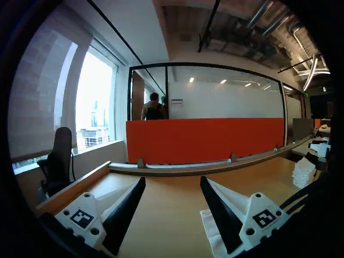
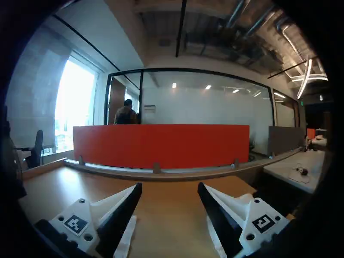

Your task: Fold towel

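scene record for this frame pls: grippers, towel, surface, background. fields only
left hand-held gripper: open, over desk, holding nothing
right hand-held gripper: open, holding nothing
towel: white, flat on desk beneath the fingers, not gripped
desk: wooden
towel stack: white, folded, at right of left gripper view
divider: orange panel behind desk
chair: dark, near window
person: behind glass wall

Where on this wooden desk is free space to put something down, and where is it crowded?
Free: the light wooden desk from the open left gripper up to the orange partition panel; likewise ahead of the open right gripper. Crowded: around the stack of folded white towels, and where the white towel lies beneath the left gripper.
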The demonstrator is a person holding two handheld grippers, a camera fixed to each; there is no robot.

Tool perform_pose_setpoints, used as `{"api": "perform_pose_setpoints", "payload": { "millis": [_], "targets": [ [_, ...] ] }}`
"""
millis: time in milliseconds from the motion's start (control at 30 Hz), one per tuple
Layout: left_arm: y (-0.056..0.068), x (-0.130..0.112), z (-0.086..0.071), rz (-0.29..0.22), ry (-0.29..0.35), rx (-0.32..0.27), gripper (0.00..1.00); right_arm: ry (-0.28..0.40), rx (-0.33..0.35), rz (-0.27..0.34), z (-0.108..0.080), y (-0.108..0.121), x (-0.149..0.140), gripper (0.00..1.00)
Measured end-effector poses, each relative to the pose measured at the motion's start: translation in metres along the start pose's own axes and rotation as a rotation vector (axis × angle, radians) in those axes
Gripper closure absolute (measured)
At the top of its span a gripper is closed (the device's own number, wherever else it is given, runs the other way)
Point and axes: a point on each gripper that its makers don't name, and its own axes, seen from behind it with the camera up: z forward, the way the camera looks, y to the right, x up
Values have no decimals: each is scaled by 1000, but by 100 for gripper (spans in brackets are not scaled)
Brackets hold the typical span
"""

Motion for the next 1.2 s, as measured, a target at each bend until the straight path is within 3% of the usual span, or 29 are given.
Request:
{"api": "perform_pose_setpoints", "payload": {
  "millis": [300,500,700,933,1200],
  "targets": [
    [4,41,-5,-8,-6,-10,6,-1,-4,0,-5,-4,41,0],
    [0,47,-7,-11,-22,-9,6,-10,-7,-12,-6,-5,50,0],
    [4,49,-7,9,-49,-36,6,-29,1,-13,-6,-7,53,0],
    [18,45,-9,59,-96,-123,6,-88,86,-64,-10,-25,45,0],
    [42,30,-12,120,-173,-277,6,-175,252,-133,-20,-59,34,0]
  ]
}}
